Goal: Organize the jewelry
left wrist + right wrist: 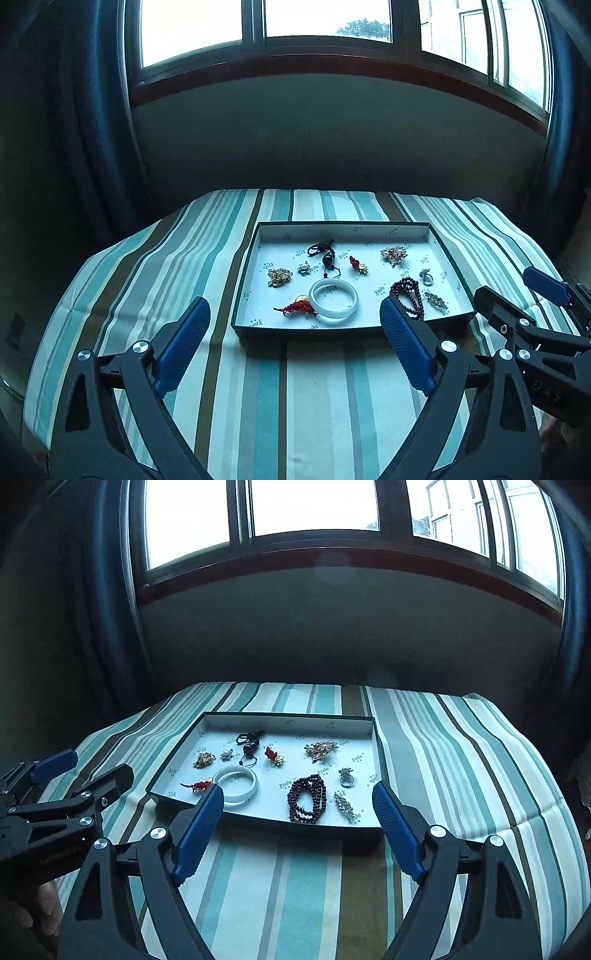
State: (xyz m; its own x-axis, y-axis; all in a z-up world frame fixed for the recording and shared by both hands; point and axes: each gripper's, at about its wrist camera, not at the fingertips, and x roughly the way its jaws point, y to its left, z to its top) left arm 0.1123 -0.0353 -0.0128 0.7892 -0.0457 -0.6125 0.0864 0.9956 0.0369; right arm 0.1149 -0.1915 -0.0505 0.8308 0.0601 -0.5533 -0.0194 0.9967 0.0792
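Hovering above the striped cloth (pixel 314 387), the left gripper (pixel 295 321) spreads its blue pads wide with nothing between them. Beside it the right gripper (pixel 297 806) is spread just as wide and equally empty. Just beyond both lies a shallow open box (pixel 380 753) holding the jewelry: a white bangle (pixel 236 784), a dark red bead bracelet (pixel 307 803), a ring (pixel 346 777), brooches and knotted red charms, all apart.
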